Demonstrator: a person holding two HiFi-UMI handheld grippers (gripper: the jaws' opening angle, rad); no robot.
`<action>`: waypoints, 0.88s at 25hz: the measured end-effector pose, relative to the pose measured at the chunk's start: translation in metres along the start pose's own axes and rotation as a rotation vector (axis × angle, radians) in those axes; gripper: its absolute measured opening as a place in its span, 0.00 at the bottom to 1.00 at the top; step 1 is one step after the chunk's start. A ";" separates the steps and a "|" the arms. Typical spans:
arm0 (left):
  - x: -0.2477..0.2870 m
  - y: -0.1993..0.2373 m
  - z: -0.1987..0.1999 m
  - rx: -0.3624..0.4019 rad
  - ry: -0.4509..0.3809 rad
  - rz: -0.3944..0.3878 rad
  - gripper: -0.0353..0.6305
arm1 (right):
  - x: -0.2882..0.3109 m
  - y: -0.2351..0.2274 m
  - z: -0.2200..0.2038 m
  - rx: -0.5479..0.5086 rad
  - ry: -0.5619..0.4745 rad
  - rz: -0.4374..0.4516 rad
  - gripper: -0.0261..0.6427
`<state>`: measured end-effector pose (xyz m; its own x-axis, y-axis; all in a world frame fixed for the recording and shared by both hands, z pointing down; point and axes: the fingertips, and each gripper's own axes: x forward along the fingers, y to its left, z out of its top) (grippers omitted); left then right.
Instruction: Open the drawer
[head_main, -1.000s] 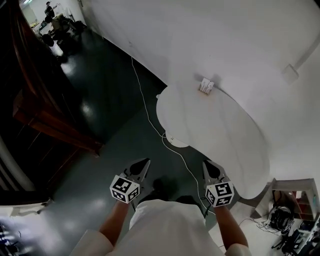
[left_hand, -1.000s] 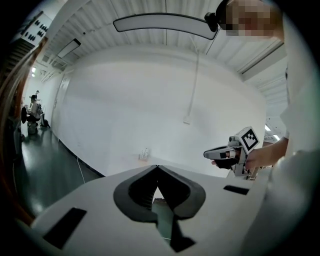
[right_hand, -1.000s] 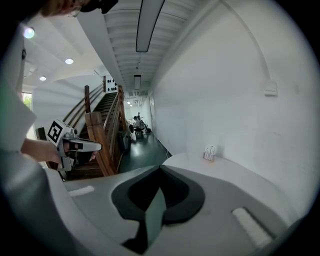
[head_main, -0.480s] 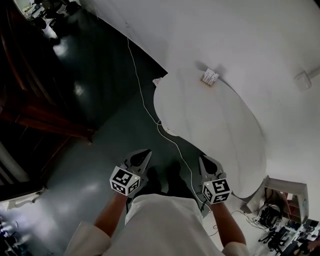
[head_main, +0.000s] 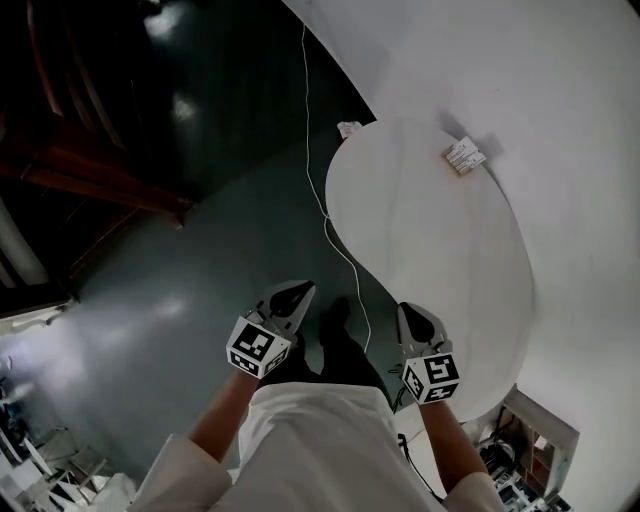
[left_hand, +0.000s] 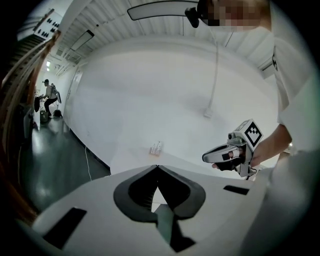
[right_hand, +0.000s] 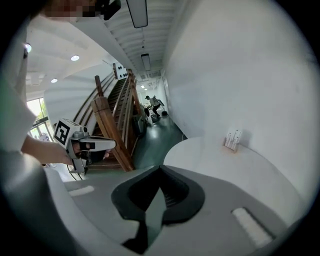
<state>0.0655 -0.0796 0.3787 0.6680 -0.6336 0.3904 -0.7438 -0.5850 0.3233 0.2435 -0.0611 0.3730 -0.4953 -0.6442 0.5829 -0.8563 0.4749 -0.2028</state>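
**Left fingers closed and empty over the white worktop**

My left gripper (left_hand: 157, 167) pointed across a rounded white worktop (left_hand: 185, 161). Its fingers (left_hand: 107, 195) met at the tips with nothing between them. Ahead, a small white box (left_hand: 156, 148) stood on the worktop, close to the curved white wall (left_hand: 150, 90). To the right, a bare forearm (left_hand: 267, 147) reached in with the right gripper (left_hand: 206, 157), its marker cube (left_hand: 251, 133) turned towards me. On the left lay a dark glossy floor (left_hand: 55, 160) with a thin white cable (left_hand: 87, 162) trailing over it. Far off, a person (left_hand: 48, 98) stood.
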 end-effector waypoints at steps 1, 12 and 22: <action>0.007 0.002 -0.006 -0.007 -0.001 0.008 0.06 | 0.008 -0.002 -0.004 -0.012 0.013 0.019 0.06; 0.085 0.036 -0.095 -0.062 0.022 0.033 0.06 | 0.086 0.007 -0.073 -0.114 0.169 0.189 0.06; 0.155 0.091 -0.195 0.013 0.079 0.040 0.06 | 0.152 0.020 -0.143 -0.114 0.273 0.244 0.06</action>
<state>0.0964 -0.1321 0.6368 0.6335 -0.6150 0.4695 -0.7690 -0.5671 0.2948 0.1726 -0.0636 0.5703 -0.6122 -0.3281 0.7194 -0.6889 0.6680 -0.2815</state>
